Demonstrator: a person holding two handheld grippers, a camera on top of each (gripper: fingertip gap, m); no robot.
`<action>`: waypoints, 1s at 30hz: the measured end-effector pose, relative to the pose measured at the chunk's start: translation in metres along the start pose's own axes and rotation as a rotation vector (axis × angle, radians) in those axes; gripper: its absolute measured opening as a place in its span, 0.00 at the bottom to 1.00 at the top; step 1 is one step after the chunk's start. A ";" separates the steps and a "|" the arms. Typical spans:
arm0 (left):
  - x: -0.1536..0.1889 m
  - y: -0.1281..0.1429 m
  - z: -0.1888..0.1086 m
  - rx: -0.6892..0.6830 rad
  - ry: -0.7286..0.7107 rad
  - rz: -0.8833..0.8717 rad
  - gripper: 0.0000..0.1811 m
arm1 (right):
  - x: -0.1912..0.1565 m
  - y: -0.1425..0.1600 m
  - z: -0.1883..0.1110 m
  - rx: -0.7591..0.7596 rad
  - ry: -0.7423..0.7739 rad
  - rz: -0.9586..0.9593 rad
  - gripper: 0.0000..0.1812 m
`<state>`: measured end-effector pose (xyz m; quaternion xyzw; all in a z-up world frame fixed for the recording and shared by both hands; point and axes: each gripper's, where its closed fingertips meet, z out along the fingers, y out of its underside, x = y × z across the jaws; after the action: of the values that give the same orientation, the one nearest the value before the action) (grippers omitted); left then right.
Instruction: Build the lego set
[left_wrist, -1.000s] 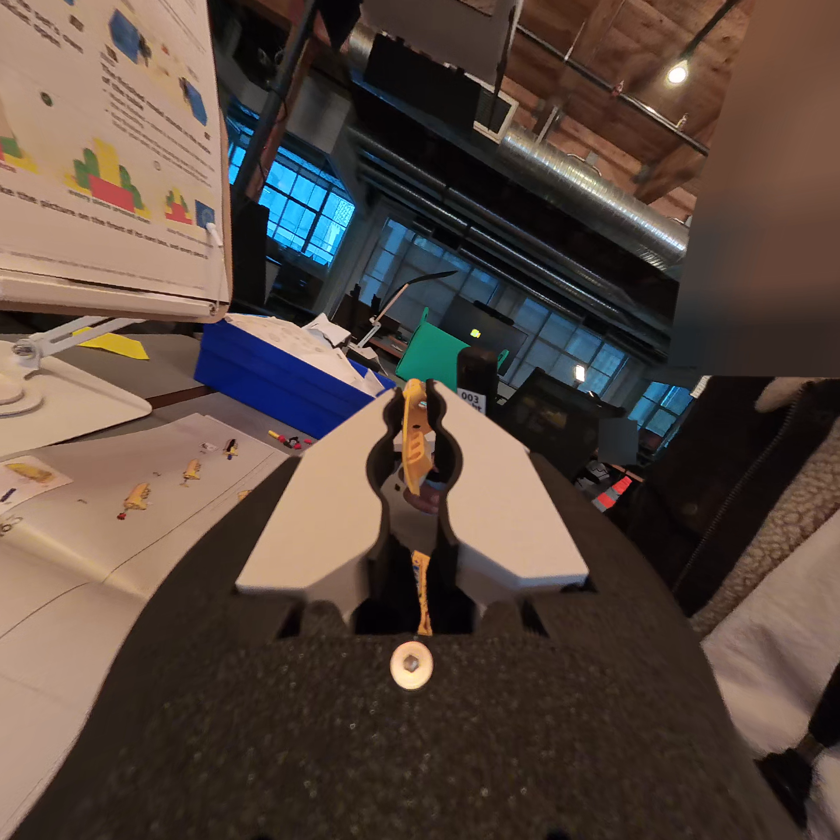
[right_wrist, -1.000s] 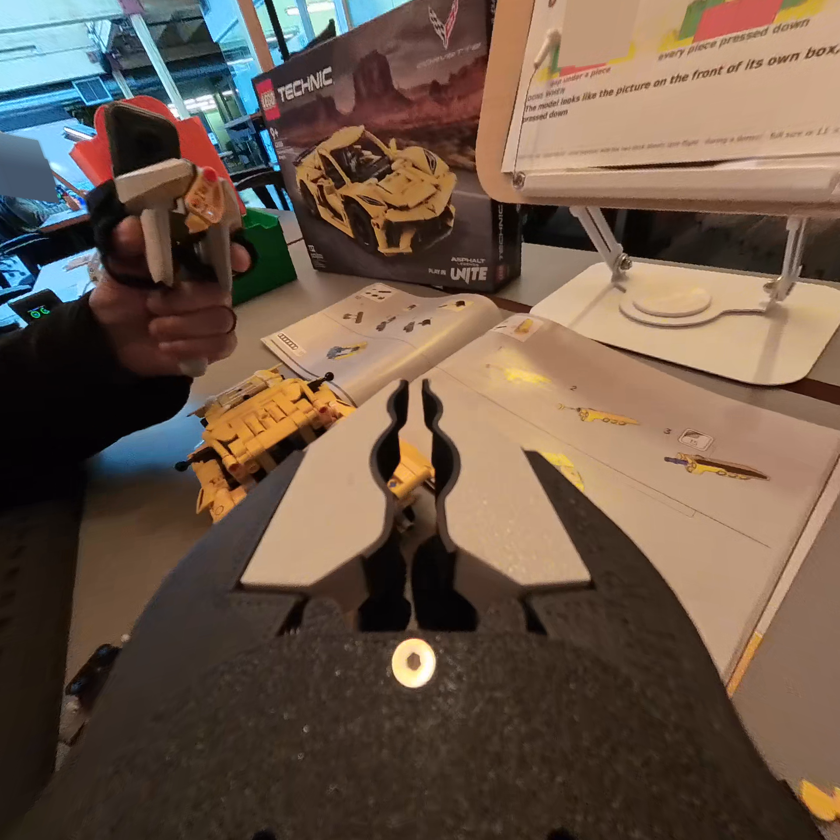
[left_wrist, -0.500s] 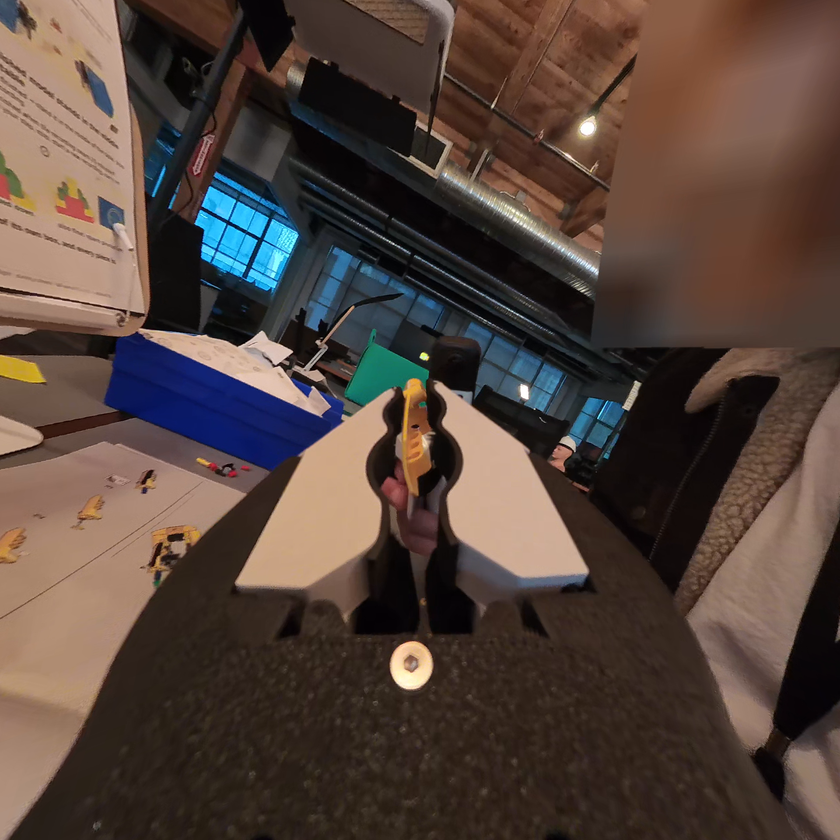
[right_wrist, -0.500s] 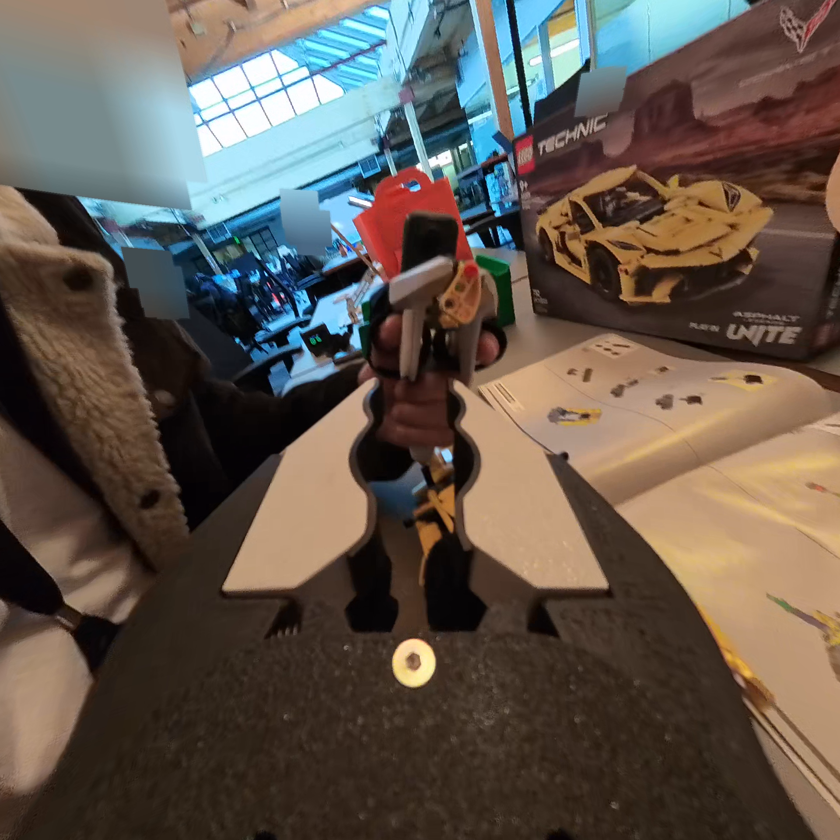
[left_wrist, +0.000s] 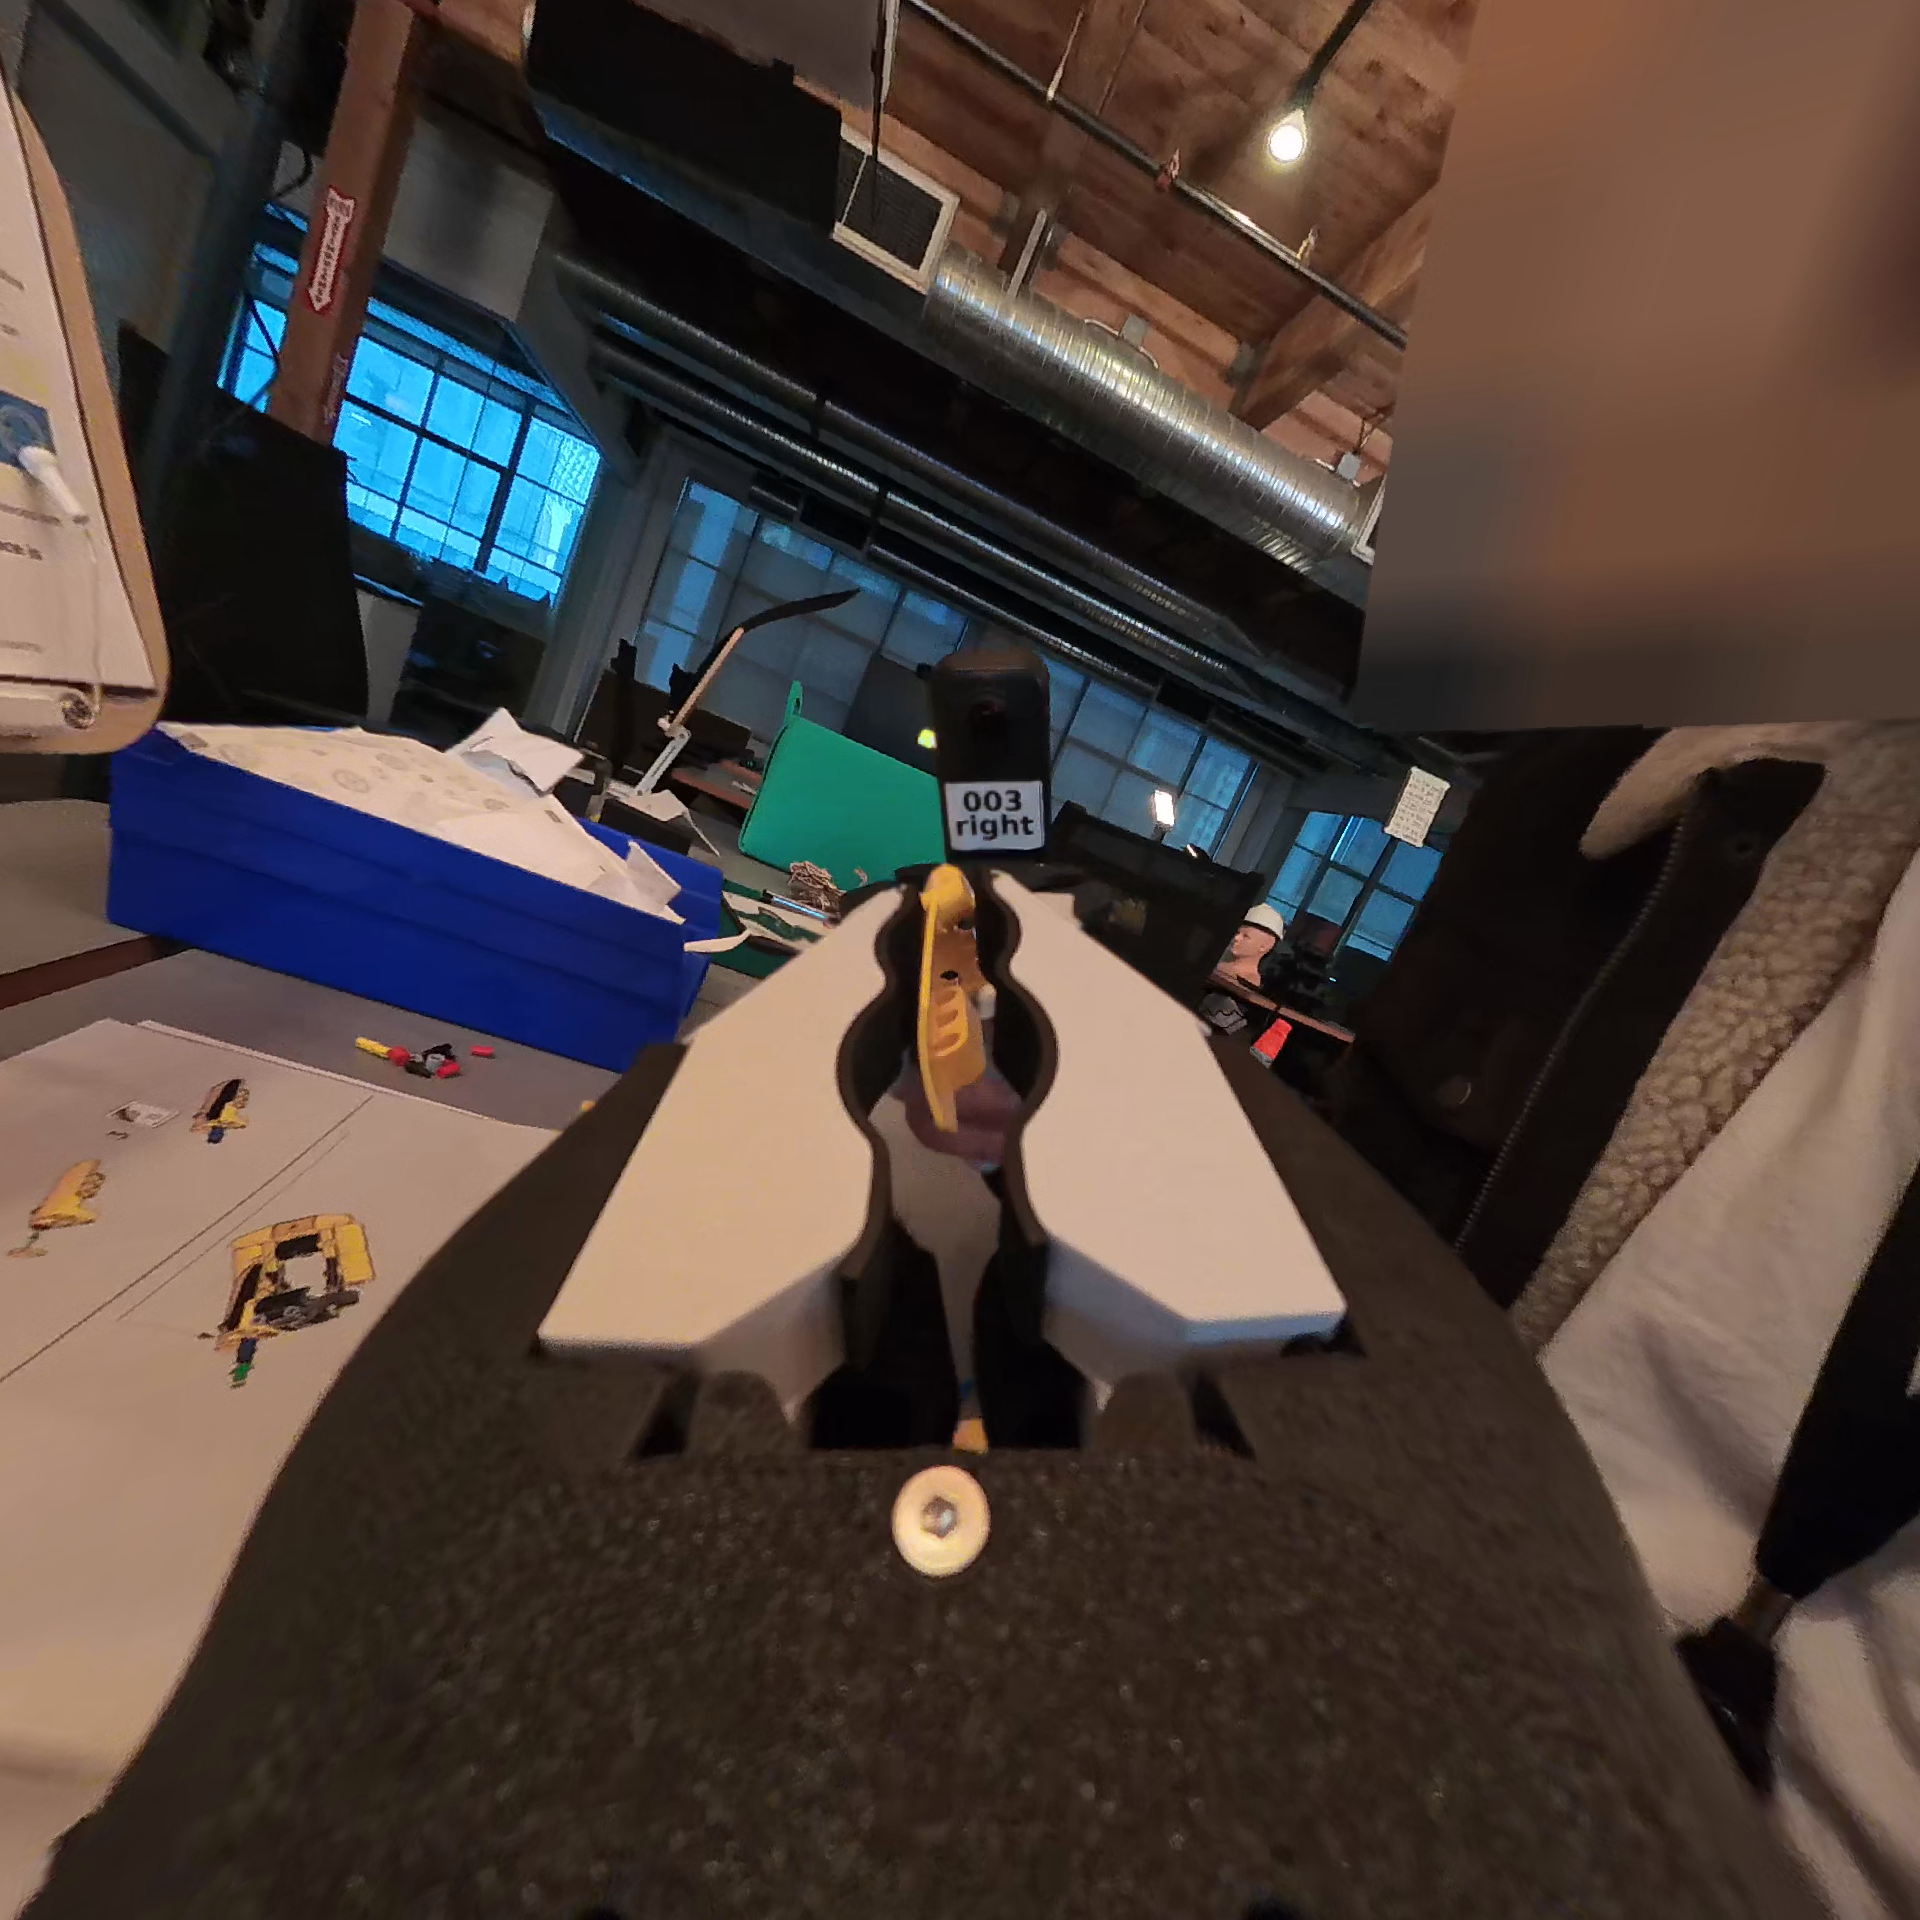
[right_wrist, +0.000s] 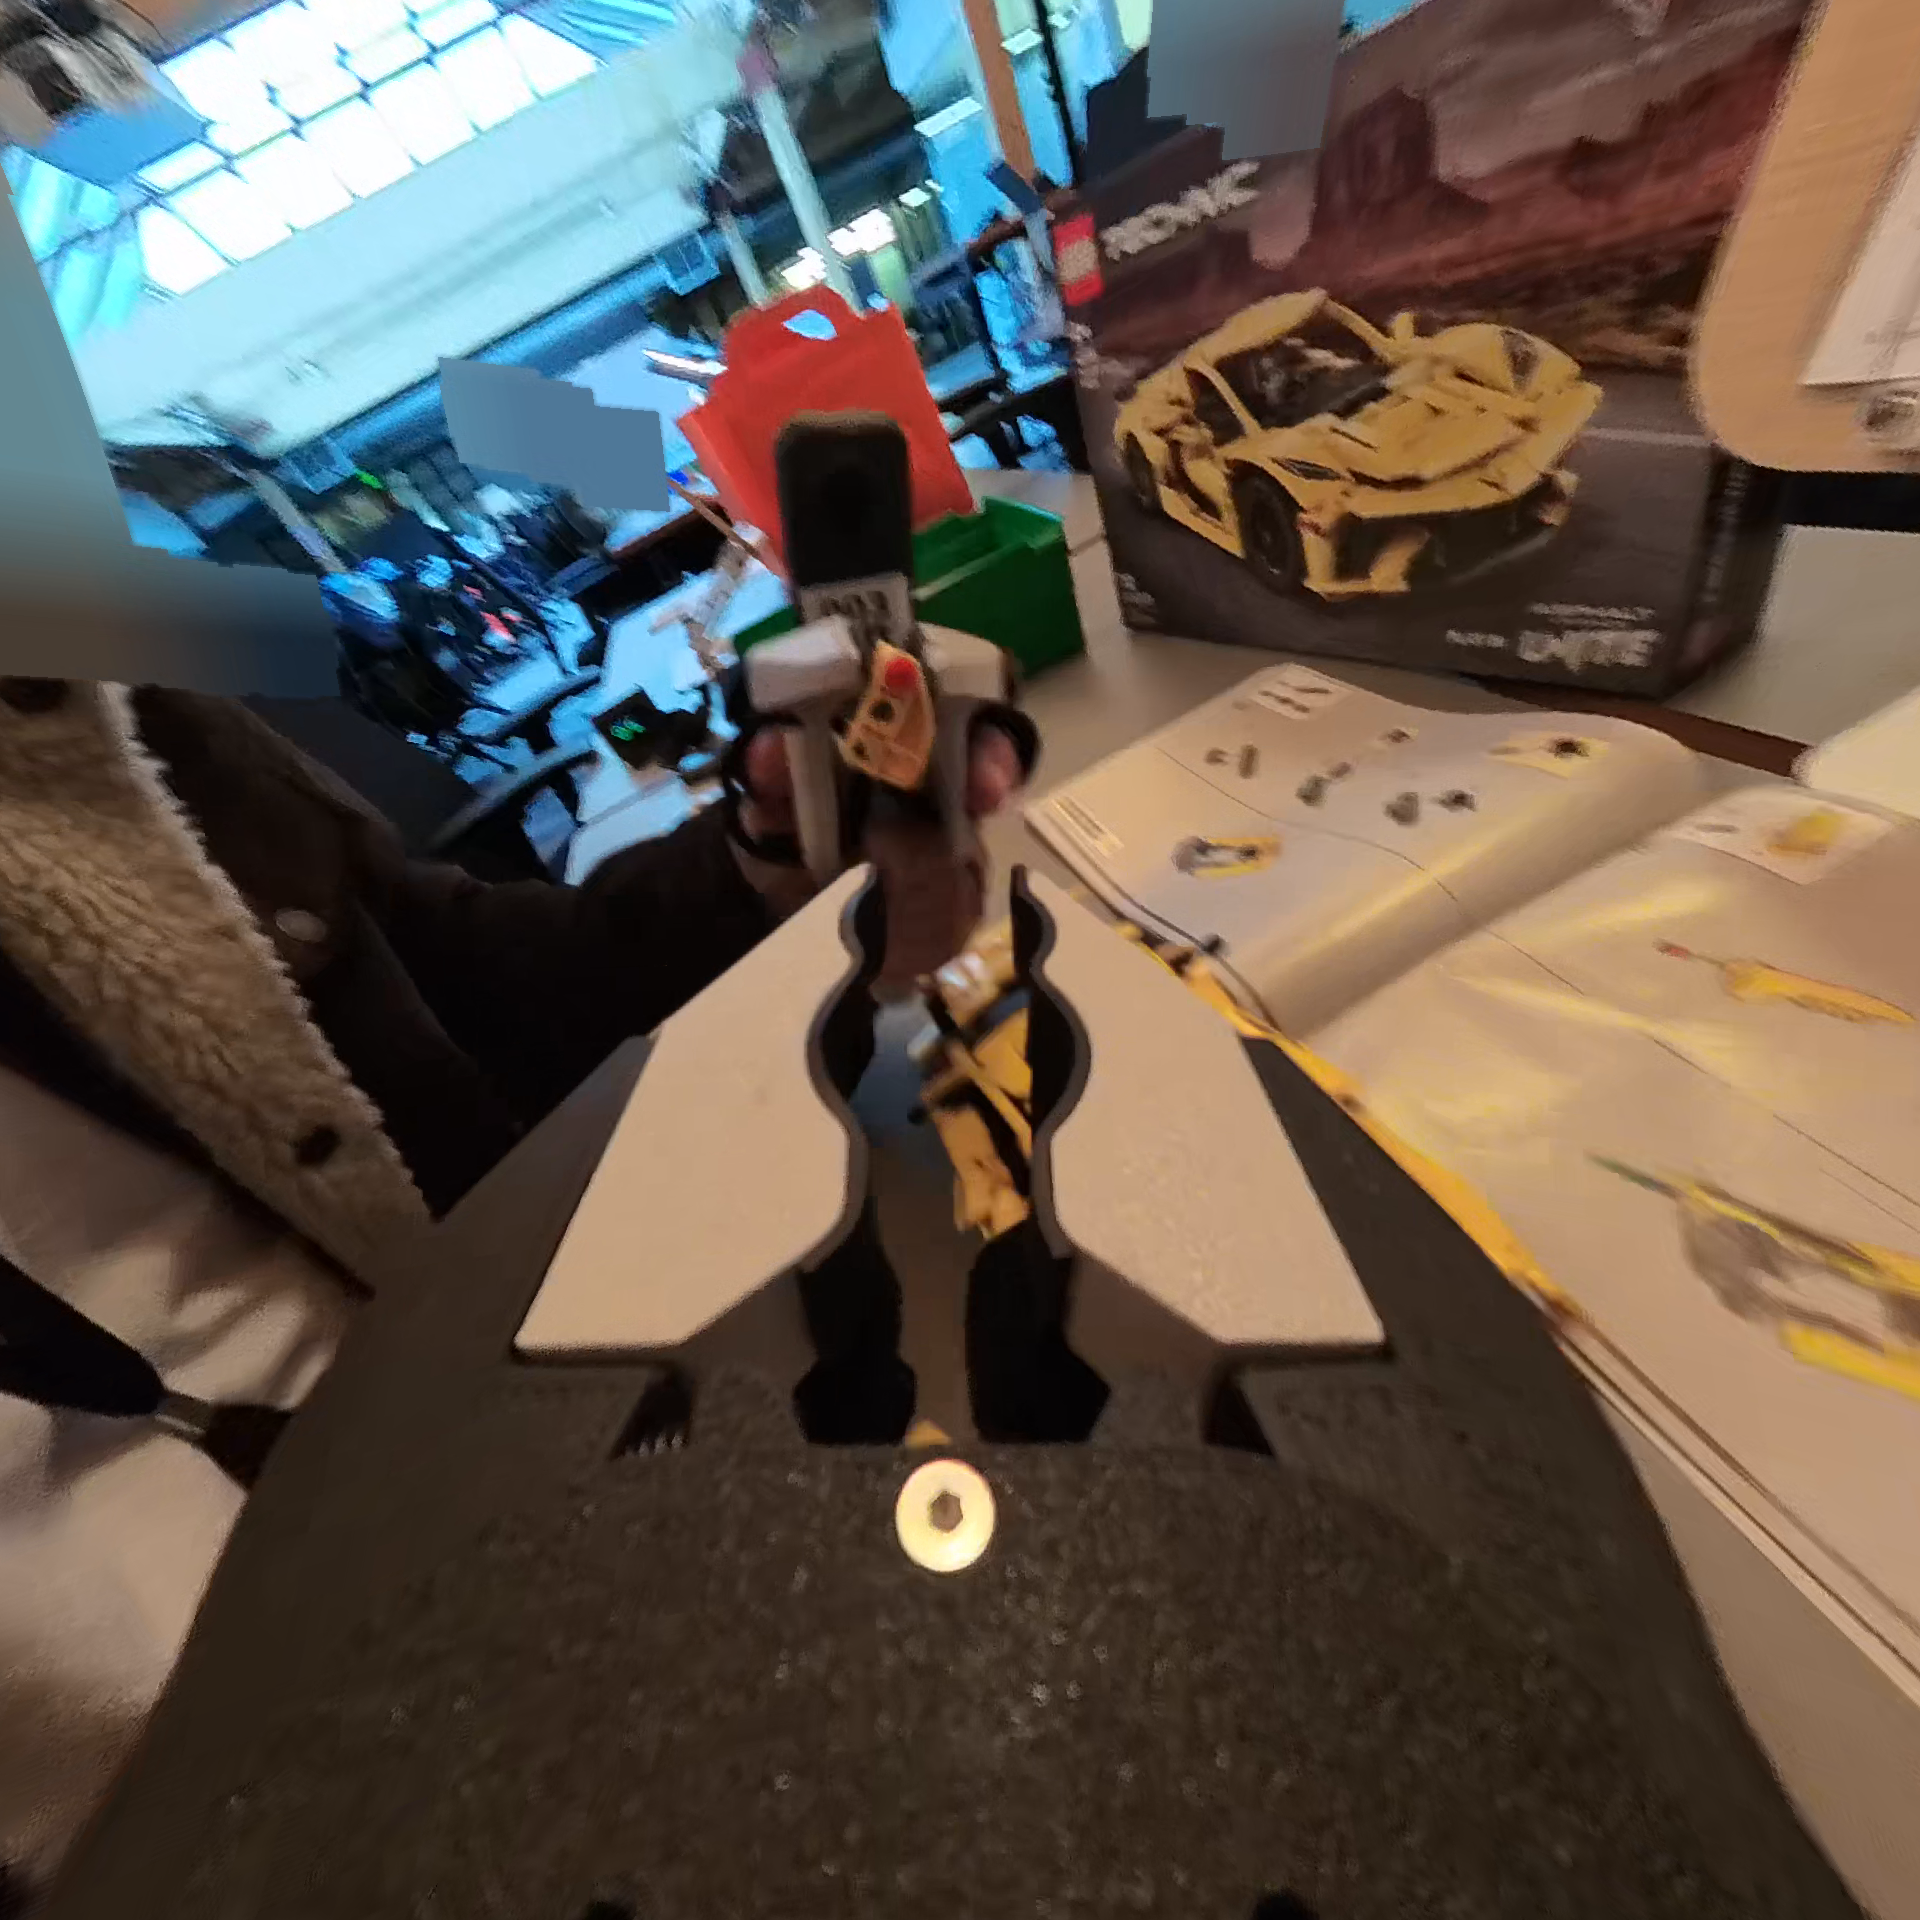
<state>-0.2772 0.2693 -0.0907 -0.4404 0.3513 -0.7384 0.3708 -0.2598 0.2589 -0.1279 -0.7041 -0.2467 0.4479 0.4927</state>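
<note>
Yellow is the colour of the small lego piece (left_wrist: 948, 997) that the left tool (left_wrist: 951, 904) pinches between its tips. The piece is thin and flat, with a row of little holes, and it stands on its edge. In the right wrist view you can see its flat side, with a red dot near the top. The left tool is lifted up off the table (left_wrist: 62, 914), most likely so the piece is easy to see and reach.

The right tool (right_wrist: 940, 904) points straight at the left one. Its two tips are apart and hold nothing. The two tools face each other but do not touch. I think the right tool is lined up like this so it can take the piece, or help turn it.

Under the tools, the half-built yellow car (right_wrist: 982, 1101) sits on the table. Only a bit of it shows through the gap in the right tool. It is right beside the open book of steps (right_wrist: 1558, 997), so the pictures are close when you build. The box (right_wrist: 1382, 416) with the car picture stands behind the book. A blue bin (left_wrist: 395, 914) full of paper bags sits farther back, and a few tiny loose pieces (left_wrist: 421, 1055) lie in front of it.

The piece is not on the car yet.
</note>
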 end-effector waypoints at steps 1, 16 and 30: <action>0.000 -0.001 -0.001 -0.005 0.001 -0.007 0.05 | 0.008 0.003 -0.013 -0.019 0.050 -0.008 0.12; 0.001 0.015 0.006 -0.079 -0.005 0.008 0.05 | 0.017 0.179 -0.131 -0.723 0.345 -0.176 0.10; 0.000 0.015 0.005 -0.075 -0.003 -0.012 0.05 | 0.031 0.195 -0.131 -0.791 0.432 -0.135 0.08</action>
<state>-0.2691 0.2614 -0.1011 -0.4572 0.3758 -0.7260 0.3502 -0.1485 0.1447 -0.3040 -0.8979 -0.3357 0.1290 0.2540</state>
